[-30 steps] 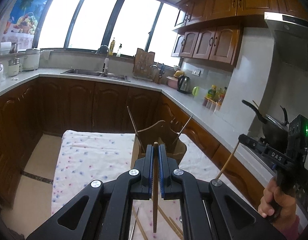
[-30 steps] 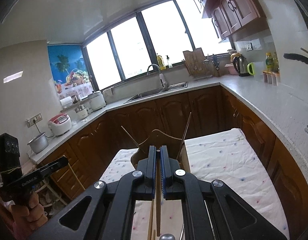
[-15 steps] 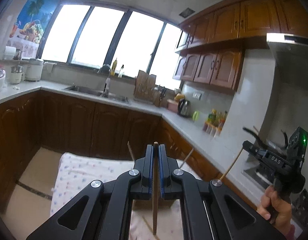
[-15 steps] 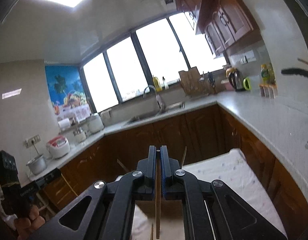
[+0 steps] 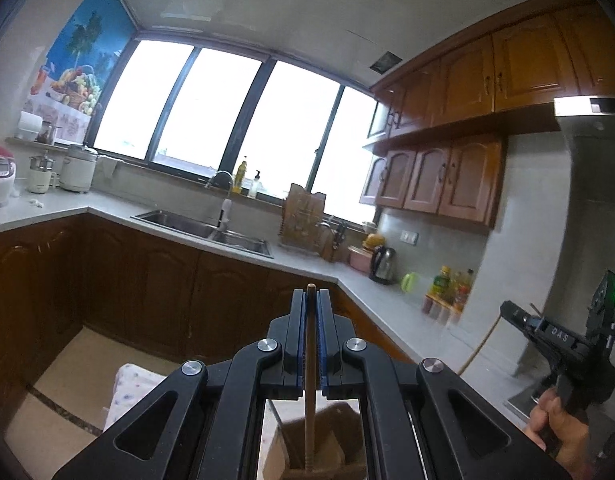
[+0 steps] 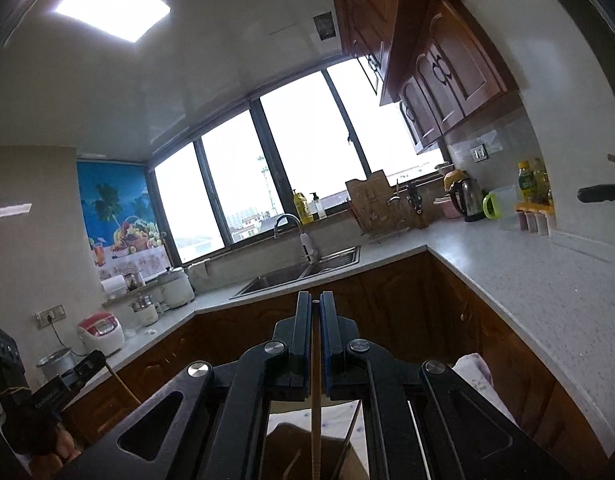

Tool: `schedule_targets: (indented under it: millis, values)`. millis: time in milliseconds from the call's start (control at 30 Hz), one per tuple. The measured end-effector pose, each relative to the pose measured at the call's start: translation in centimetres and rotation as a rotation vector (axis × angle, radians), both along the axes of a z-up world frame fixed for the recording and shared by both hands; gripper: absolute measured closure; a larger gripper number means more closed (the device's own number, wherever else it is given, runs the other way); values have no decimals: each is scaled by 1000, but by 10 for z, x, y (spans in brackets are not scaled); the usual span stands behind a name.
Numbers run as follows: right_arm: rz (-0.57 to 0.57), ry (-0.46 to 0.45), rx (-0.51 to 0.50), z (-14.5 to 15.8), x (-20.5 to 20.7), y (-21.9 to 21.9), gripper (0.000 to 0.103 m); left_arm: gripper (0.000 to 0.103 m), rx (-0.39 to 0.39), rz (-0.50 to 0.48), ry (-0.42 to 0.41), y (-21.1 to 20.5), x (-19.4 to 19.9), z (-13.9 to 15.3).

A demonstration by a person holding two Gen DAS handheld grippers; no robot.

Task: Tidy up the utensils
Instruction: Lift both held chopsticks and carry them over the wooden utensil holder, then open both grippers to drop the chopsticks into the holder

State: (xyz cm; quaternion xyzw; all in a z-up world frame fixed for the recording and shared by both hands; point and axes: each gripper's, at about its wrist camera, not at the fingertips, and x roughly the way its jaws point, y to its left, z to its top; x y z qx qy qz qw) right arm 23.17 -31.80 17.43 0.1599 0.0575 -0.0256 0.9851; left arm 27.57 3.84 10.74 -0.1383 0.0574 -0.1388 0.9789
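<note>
- Both cameras have tipped upward over the last second: the cloth-covered table that filled the lower view has sunk almost out of sight, and ceiling and windows now take up most of each picture.
- Left gripper (image 5: 311, 298) is clamped on a wooden chopstick (image 5: 309, 392), which runs down between the blue-lined jaws; its lower end points at the brown wooden holder (image 5: 327, 440) seen through the gap in the frame, though whether the tip is inside yet is unclear.
- Right gripper (image 6: 315, 310) is likewise pinched on a second chopstick (image 6: 316, 420), hanging down towards the same holder (image 6: 283, 440), where another thin stick (image 6: 349, 436) leans at a slant.
- Judging by this, the step in hand is dropping both sticks into the holder.
- To do it well, I would keep each stick near vertical, confirm the tip is past the rim, then ease the jaws apart only slightly so the stick slides rather than bounces.
- Releasing one side at a time seems safer, since the leaning stick could deflect a newcomer.
- With the cameras angled so high, the holder sits at the very bottom edge of both views, so tilting down a little would help aim.
- Beyond lie the patterned cloth (image 5: 135, 384), the sink (image 5: 203, 230) and the grey counter (image 6: 527, 280).
</note>
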Motion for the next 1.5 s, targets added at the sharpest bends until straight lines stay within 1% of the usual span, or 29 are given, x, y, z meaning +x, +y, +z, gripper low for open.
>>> schedule_targets:
  millis: [133,233,333,367,500,600,667,733,800,933,1067,1100,1133,1167,1233,1267,1300,1367,1400,1467,1500]
  values:
    - [-1,26,-2,-15,15,-2,99,100,-10,30,-3,-15,18,-19]
    - [-4,49,11,-33,24,-4,99,100,-19,45,5,-26,27,-35]
    - [-5,74,32,-55,32,-5,99,100,-22,61,37,-37,41,-58]
    - [-7,83,37,-62,34,-6,99,100,-22,63,47,-39,45,-60]
    - [2,112,55,-88,39,-5,99,100,-30,58,117,-52,65,-85]
    - [-2,133,64,-101,42,-6,99,100,-21,56,148,-60,76,-97]
    - [-14,134,66,-107,42,-6,99,100,-15,51,166,-63,83,-99]
    - [-9,133,71,-106,43,-8,99,100,-2,52,174,-68,90,-101]
    - [-10,144,62,-104,44,-8,99,99,7,47,178,-61,92,-92]
    - [-1,151,64,-103,46,-11,99,99,9,45,182,-57,96,-84]
    - [1,158,62,-103,47,-10,98,99,17,40,185,-47,92,-84]
    - [8,163,68,-102,47,-10,94,99,19,36,187,-45,92,-84]
    - [10,167,75,-103,48,-11,94,99,18,31,193,-44,92,-84]
    - [13,169,85,-103,48,-12,91,97,15,25,200,-41,90,-87]
    - [12,172,96,-104,46,-14,76,83,9,10,212,-39,88,-90]
    - [17,166,104,-103,44,-15,53,64,4,17,217,-38,87,-88]
    - [19,152,114,-103,39,-17,33,46,-4,25,217,-36,84,-87]
    - [14,134,118,-102,32,-16,22,38,-13,32,202,-33,77,-83]
    - [19,132,121,-102,29,-16,19,30,-9,32,205,-32,75,-82]
    - [31,132,131,-103,24,-16,16,24,-2,32,209,-30,69,-80]
    - [34,135,137,-103,21,-16,13,23,3,32,211,-28,65,-79]
